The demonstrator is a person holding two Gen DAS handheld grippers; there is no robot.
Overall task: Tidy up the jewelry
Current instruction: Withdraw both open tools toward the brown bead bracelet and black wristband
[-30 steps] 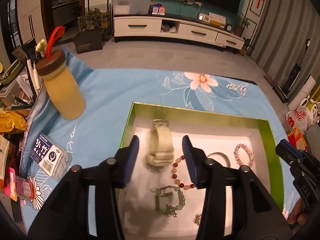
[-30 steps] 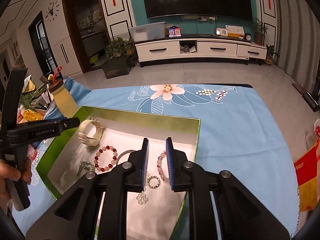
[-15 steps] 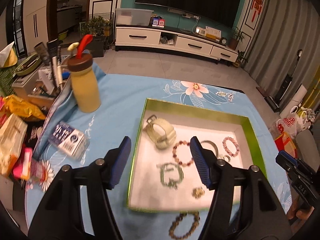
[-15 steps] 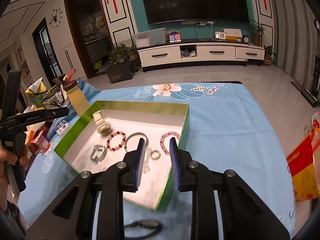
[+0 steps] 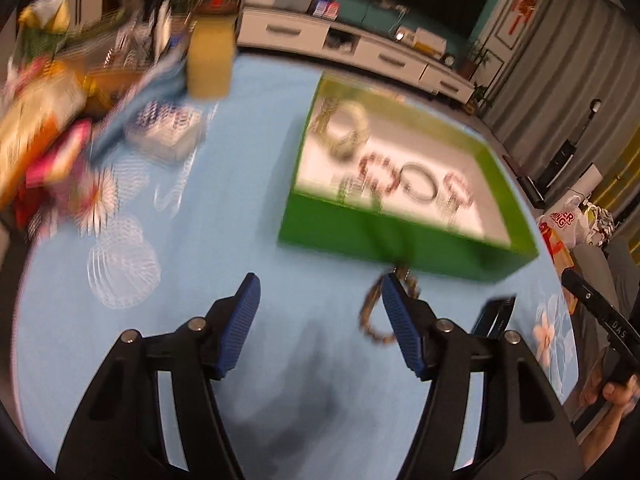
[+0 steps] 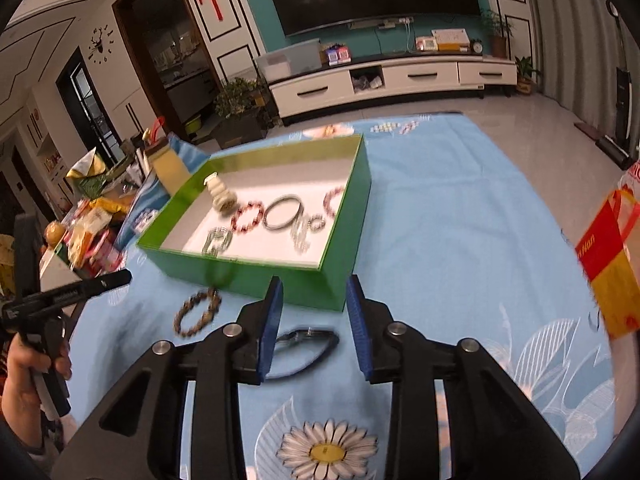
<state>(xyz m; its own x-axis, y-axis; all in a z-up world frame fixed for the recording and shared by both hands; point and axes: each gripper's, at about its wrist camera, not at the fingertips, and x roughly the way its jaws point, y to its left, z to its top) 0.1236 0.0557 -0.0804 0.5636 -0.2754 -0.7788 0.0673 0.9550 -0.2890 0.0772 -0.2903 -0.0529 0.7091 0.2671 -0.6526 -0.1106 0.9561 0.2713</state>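
A: Green card walls, white floor: the jewelry box sits just ahead of the right gripper, on the counter with its blue flowered cloth. What lies inside?

B: A pale watch at the far left, then a red bead bracelet, a metal bangle, a pink bead bracelet and a greenish chain piece near the front wall. Small clear pieces lie by the bangle, too blurred to name.

A: And outside the box?

B: A brown bead bracelet lies on the cloth ahead and left of the right gripper, close to the box's front wall. A dark strap-like piece lies between that gripper's fingers, which stand apart and hold nothing.

A: The left gripper?

B: Its fingers are spread wide with nothing between them; in its own smeared view the brown bracelet shows beside its right finger, whether touching is unclear. Far to its left stand a yellow bottle and a heap of packets.
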